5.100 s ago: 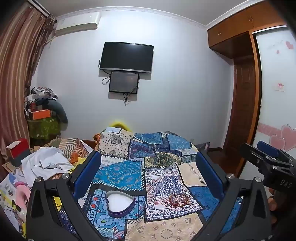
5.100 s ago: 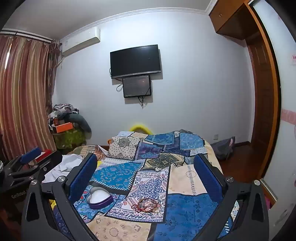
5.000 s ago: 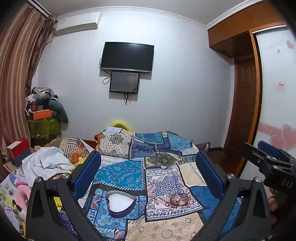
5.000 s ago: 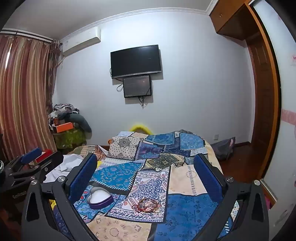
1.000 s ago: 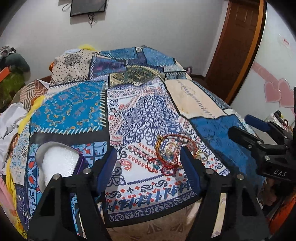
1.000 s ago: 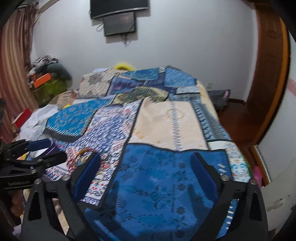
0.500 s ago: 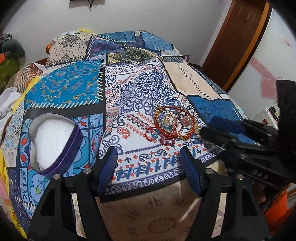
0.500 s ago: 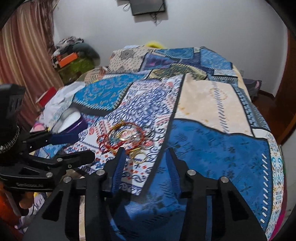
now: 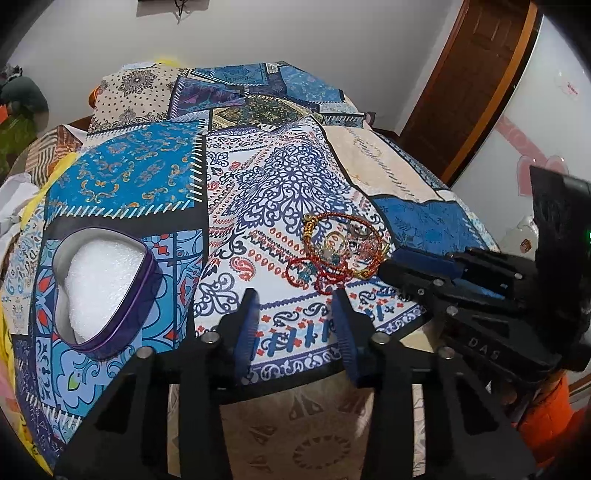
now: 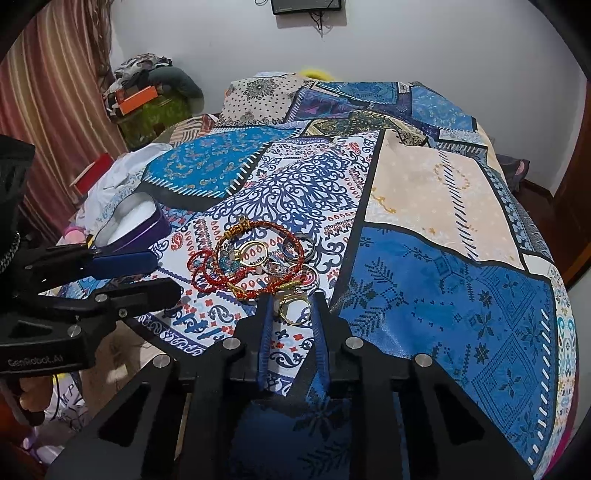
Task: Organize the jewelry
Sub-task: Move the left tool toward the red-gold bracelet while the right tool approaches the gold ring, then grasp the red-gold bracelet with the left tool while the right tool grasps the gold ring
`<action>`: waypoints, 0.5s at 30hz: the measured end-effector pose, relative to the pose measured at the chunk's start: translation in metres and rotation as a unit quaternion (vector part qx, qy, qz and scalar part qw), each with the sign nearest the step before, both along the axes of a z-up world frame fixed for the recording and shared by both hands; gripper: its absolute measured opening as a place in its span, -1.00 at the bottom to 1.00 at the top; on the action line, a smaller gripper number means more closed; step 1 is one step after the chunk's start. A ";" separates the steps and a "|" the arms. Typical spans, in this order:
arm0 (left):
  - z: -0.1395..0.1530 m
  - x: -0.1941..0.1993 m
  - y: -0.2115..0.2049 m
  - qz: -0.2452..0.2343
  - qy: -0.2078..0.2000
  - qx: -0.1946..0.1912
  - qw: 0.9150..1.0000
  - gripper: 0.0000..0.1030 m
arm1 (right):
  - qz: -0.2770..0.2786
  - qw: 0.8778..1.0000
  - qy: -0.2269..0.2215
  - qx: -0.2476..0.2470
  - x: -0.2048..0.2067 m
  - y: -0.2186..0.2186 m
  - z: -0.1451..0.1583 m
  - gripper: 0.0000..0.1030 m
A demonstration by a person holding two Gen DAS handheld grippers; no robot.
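Jewelry pile (image 10: pixel 255 264) sits near bed's (image 10: pixel 443 280) front edge. Right gripper (image 10: pixel 291 299) has moved in, jaws narrowed around gold ring (image 10: pixel 293 308), not clamped. Left gripper (image 9: pixel 291 299), narrowed, holds nothing; box (image 9: pixel 99 288) awaits.

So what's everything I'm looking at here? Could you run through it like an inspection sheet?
Surface: bed under a patchwork bedspread of blue, white and cream panels.
Job's things: tangled pile of red cord bracelets and rings on the white panel; one gold ring lies nearest the right tool; open heart-shaped tin, white lining, nothing in it.
Clutter: white cloth at the bed's left edge; heap of clothes and an orange box in the corner.
Grippers: left tool open, short of the pile; right tool part-closed around the gold ring, not gripping yet.
Cables: wires hang below the wall screen.
Surroundings: striped curtain, wooden door, white walls.
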State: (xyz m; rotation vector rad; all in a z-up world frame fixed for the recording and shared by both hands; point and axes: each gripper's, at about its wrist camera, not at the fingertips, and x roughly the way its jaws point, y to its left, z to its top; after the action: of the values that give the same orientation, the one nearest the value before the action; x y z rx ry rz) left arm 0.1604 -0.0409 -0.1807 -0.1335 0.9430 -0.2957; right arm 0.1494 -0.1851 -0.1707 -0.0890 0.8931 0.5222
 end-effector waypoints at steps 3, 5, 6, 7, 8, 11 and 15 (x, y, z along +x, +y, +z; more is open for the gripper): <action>0.004 0.005 -0.001 -0.001 -0.004 -0.005 1.000 -0.39 | -0.004 1.000 -0.002 0.003 0.000 0.000 0.000 -0.65; 0.009 0.010 -0.003 -0.003 -0.013 -0.005 1.000 -0.40 | -0.006 1.000 -0.001 0.008 0.000 -0.001 0.002 -0.67; 0.010 0.012 -0.004 -0.004 -0.018 -0.005 1.000 -0.40 | -0.007 1.000 -0.001 0.013 0.001 -0.003 0.003 -0.84; 0.012 0.015 -0.005 -0.005 -0.023 -0.004 1.000 -0.40 | -0.012 1.000 0.000 0.012 0.001 -0.004 0.004 -0.89; 0.014 0.019 -0.006 -0.006 -0.027 -0.003 1.000 -0.40 | -0.015 1.000 -0.002 0.011 0.002 -0.006 0.005 -0.89; 0.011 0.032 -0.009 -0.006 -0.024 -0.001 1.000 -0.50 | -0.024 1.000 -0.001 0.012 0.004 -0.011 0.005 -0.89; 0.000 0.048 -0.015 -0.011 -0.008 0.007 1.000 -0.70 | -0.028 1.000 -0.003 0.012 0.003 -0.016 0.007 -0.89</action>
State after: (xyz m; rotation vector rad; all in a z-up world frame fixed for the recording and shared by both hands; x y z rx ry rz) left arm 0.2080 -0.0561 -0.1805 -0.1070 0.9301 -0.3094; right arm 0.1523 -0.2010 -0.1636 -0.0436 0.8807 0.4793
